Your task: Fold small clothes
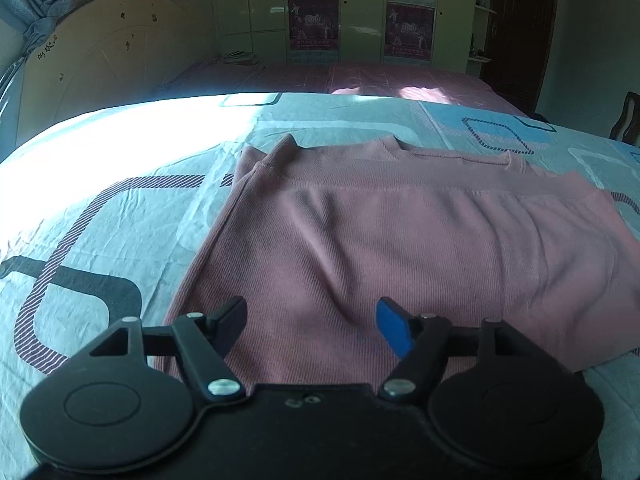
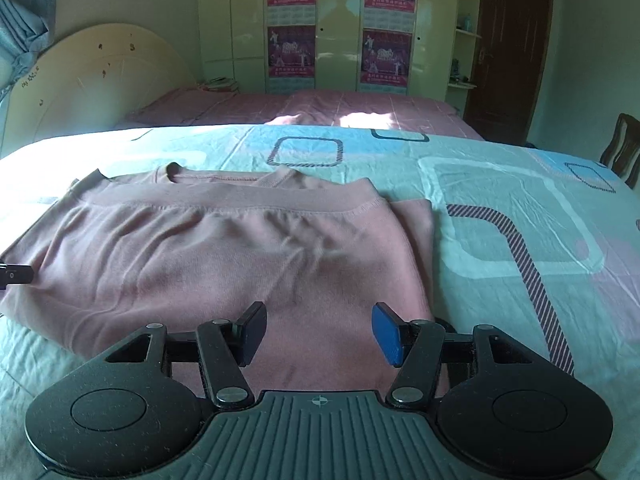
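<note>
Left wrist view: our left claw (image 1: 311, 326) and right claw (image 2: 319, 330) hang released above the pink top (image 1: 400, 248), lying on the bed (image 1: 120, 200) with its hem folded far toward the collar; further folds probably remain.

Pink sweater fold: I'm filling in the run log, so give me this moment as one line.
pink sweater: folded, hem near collar, flat on bedsheet | left gripper: open, empty | right gripper: open, empty
</note>
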`<state>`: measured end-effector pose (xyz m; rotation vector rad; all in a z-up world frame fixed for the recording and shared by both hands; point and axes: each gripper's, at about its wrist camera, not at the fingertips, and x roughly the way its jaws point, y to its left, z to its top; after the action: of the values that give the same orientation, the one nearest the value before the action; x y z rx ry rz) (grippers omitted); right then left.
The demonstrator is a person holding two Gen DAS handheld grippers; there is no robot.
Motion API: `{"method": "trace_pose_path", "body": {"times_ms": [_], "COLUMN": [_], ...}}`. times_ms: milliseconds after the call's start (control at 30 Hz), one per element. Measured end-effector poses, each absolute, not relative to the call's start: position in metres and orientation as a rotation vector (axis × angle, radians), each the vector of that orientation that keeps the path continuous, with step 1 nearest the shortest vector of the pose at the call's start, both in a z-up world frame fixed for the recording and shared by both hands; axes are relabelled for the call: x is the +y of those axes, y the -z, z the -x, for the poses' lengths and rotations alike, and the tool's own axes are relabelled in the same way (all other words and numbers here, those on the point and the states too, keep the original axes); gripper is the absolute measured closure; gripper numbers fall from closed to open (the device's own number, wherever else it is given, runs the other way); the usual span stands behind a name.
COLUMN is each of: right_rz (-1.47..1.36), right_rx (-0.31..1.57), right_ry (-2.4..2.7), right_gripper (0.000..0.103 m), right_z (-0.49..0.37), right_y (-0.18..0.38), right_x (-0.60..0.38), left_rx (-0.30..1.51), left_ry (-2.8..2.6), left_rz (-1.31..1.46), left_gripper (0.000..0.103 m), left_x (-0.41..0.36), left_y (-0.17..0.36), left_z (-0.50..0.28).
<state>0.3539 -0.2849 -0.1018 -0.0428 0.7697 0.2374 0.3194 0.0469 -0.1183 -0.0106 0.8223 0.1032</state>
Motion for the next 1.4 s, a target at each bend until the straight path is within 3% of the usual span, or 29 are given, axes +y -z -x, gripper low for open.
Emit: {"method": "trace_pose_path", "body": {"times_ms": [267, 633, 767, 967, 1133, 1233, 1300, 1400], "right_rz": [0.076, 0.01, -0.012, -0.044, -0.038, -0.041, -0.033, -0.021], "right_rx": [0.921, 0.832, 0.84, 0.852, 0.841, 0.817, 0.787, 0.763], "right_ry": [-0.161, -0.268, -0.315, -0.353, -0.349, -0.324, -0.298, -0.263], "right_gripper": [0.045, 0.045, 0.045, 0.045, 0.045, 0.045, 0.045, 0.045], "right_z": [-0.357, -0.346, -0.347, -0.351, -0.357, -0.369, -0.378, -0.394], "right_y": [0.141, 0.095, 0.094, 0.098, 0.104, 0.103, 0.102, 0.103], "right_x": [-0.273, -0.235, -0.212, -0.185, -0.172, -0.169, -0.165, -0.159], "left_rx": [0.885, 0.982, 0.972, 0.924, 0.813, 0.76, 0.731, 0.703], "left_ry": [-0.083, -0.06, -0.047, -0.015, 0.016, 0.014, -0.001, -0.015], "left_rz": [0.019, 0.29, 0.409, 0.652, 0.802, 0.858, 0.904, 0.952], "left_gripper": [0.029, 0.03, 0.028, 0.014, 0.016, 0.041, 0.065, 0.078], "left_x": [0.057, 0.092, 0.104, 0.118, 0.124, 0.129, 0.136, 0.145], "left_y": [0.146, 0.136, 0.138, 0.148, 0.161, 0.17, 0.179, 0.189], "left_z": [-0.313, -0.276, -0.272, -0.281, -0.296, -0.309, -0.316, -0.326]}}
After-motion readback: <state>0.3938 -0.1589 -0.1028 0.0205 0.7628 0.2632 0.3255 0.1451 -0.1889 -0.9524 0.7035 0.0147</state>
